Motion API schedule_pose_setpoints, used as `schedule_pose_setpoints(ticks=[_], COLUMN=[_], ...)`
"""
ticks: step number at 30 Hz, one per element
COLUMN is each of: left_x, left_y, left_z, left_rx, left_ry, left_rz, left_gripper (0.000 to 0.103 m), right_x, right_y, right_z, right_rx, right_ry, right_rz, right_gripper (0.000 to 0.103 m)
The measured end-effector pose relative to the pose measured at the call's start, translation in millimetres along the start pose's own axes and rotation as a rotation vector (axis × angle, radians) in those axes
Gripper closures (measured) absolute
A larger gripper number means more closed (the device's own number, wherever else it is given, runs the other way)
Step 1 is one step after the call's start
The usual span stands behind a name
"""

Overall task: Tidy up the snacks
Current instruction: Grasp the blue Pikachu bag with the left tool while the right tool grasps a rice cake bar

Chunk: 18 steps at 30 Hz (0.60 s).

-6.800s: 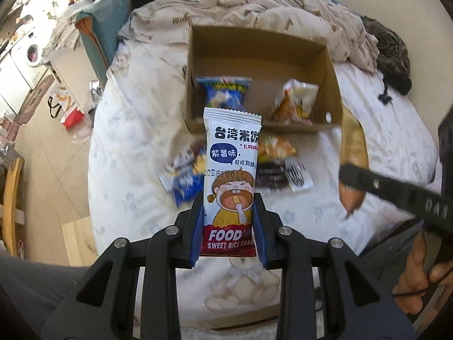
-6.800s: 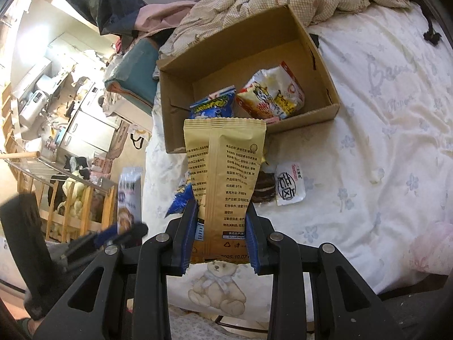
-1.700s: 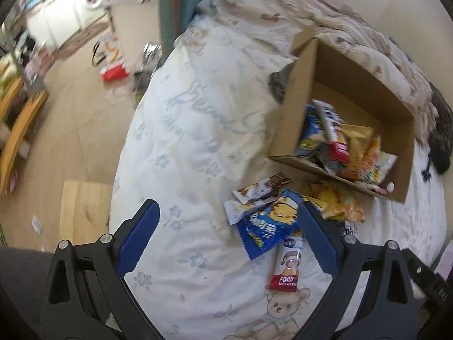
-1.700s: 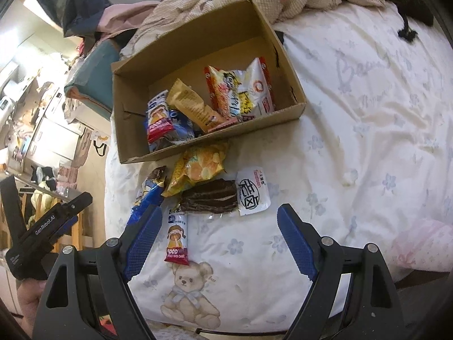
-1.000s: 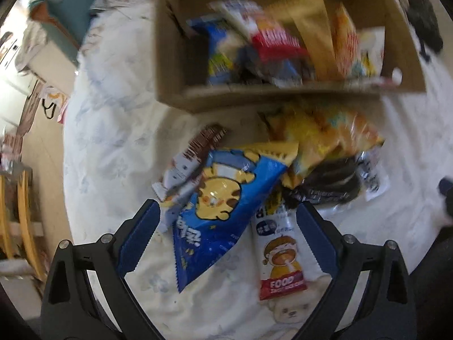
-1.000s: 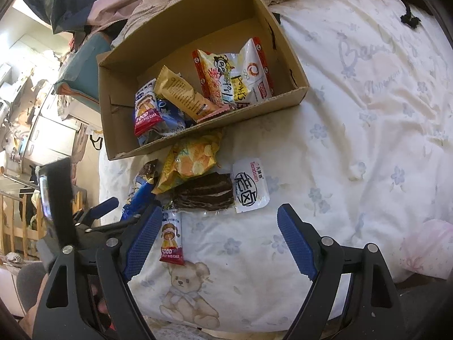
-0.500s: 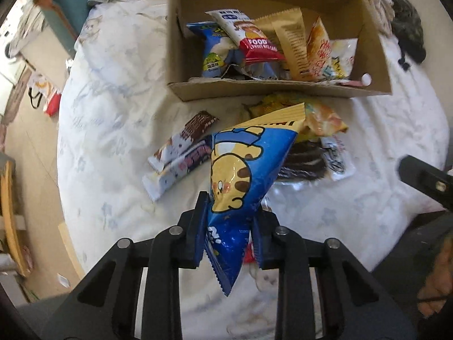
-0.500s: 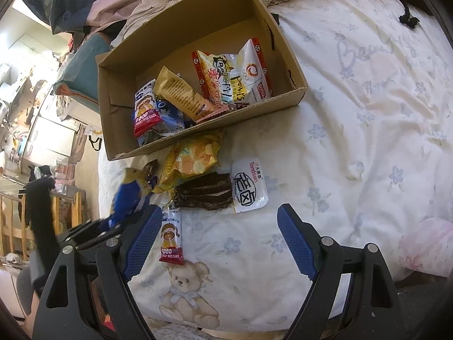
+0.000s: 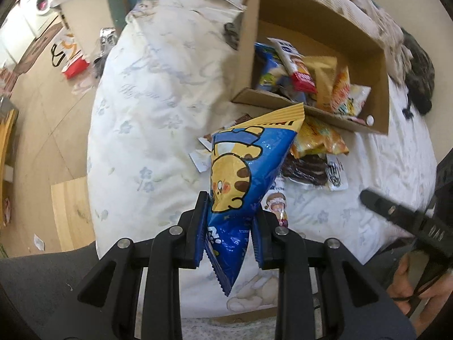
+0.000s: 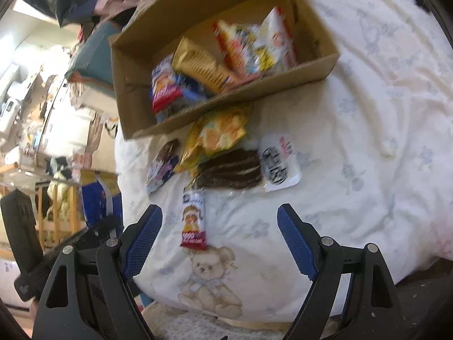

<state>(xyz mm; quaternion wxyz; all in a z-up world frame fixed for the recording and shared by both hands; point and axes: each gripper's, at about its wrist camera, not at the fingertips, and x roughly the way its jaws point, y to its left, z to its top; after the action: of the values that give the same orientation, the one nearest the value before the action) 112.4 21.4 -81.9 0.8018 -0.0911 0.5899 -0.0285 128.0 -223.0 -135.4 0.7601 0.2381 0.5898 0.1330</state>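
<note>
Bedroom scene: a bed (image 9: 158, 104) under a white flowered cover is taking up most of both views, with bare floor showing off its left edge and a rumpled blanket lying behind. A cardboard box (image 9: 376, 90) is sitting on the cover toward the far side, open on top, and several snack packets are lying inside it, leaning on one another. In front of the box's near wall a loose cluster is waiting on the cover: a yellow chip bag (image 10: 218, 136), a dark chocolate packet (image 10: 229, 172) touching it, a white packet (image 10: 279, 164) just beside that, two small bars to the left, and a rice cake bar (image 10: 194, 221) lying nearest the camera. The left gripper (image 9: 229, 232) is pinching a blue snack bag (image 9: 243, 170) by its lower end, its jaws having just closed on it; the bag is standing clear of the cover, tilted toward the box. The right gripper (image 10: 219, 240) is hanging spread wide and empty above the rice cake bar, near it but not touching. Step in hand, as judged: carrying the blue bag to the box. Next move calls for bringing it over the near wall before releasing, while the right jaws are lining up astride the rice cake bar.
</note>
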Motion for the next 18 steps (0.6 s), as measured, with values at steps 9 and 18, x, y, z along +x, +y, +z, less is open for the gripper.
schedule_pose_setpoints(ticks=[9, 18], left_x=[6, 9], left_y=[5, 11], left_z=[2, 4], left_rx=[-0.06, -0.095], left_ry=[0.009, 0.01], left_rz=[0.013, 0.019], left_gripper=[0.08, 0.079], right_x=[66, 115], right_y=[48, 67], right_z=[-8, -21], right_rx=[-0.151, -0.268], right_ry=[0.15, 0.194], right_rz=[-0.083, -0.238], right_gripper=[0.031, 0.035])
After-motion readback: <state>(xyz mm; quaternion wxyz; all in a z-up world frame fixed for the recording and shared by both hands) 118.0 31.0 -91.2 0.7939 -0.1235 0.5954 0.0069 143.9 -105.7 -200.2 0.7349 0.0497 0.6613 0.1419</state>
